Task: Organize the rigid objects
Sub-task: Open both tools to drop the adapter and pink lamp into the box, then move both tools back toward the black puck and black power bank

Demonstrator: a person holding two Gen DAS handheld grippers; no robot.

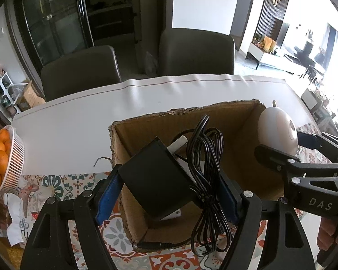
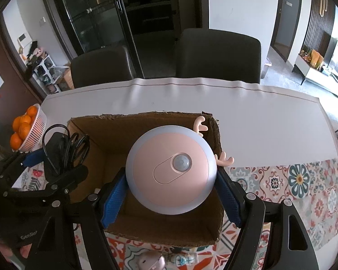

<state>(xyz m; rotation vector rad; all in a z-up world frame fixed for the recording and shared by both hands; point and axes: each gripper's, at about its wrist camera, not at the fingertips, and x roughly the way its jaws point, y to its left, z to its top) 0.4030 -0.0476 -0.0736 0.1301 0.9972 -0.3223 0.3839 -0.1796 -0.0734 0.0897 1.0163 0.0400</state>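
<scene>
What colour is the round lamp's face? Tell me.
Pale pink, ringed in light blue-grey, with pink antlers; clearest in the right wrist view.

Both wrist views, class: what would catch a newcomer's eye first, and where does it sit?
The round pink night light with antlers fills the right wrist view, clamped in the right gripper over the open cardboard box. In the left wrist view, the left gripper grips a black power adapter with its bundled cable above the same box. A basket of oranges glows at the table's left edge.
</scene>
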